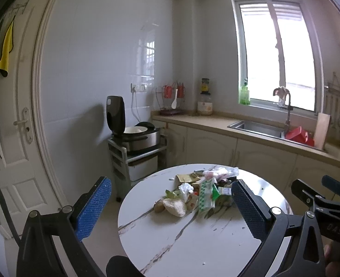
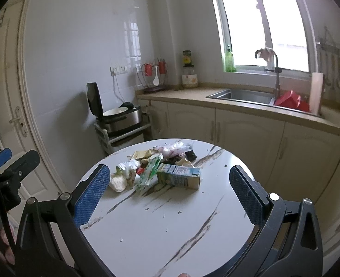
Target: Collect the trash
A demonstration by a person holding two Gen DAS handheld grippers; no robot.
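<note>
Round white marble-look table (image 1: 193, 242) near. Far left, white door (image 1: 15, 138), yellow cloth (image 1: 5, 50) hanging beside it. Open rice cooker (image 1: 133, 133) sits on a small grey cart (image 1: 133, 159) by the tiled wall. Beige counter (image 1: 204, 121) along the far side carries a red utensil rack (image 1: 171, 99) and jar (image 1: 205, 105). Sink (image 1: 255, 127) and faucet (image 1: 285, 106) far right under the window (image 1: 276, 53); green bottle (image 1: 244, 94) on the sill, red item (image 1: 299, 136) right of the sink.

The round bench (image 2: 170, 219) is white marble with brown-grey veins. On it lie a green-and-white checked wrapper (image 1: 204, 196), a pale green and blue carton (image 2: 180, 178) and a beige lump (image 1: 174, 207). Both tools carry blue textured pads (image 2: 91, 194) on black frames. A yellow cloth (image 1: 6, 48) hangs by the white door (image 1: 20, 127).
</note>
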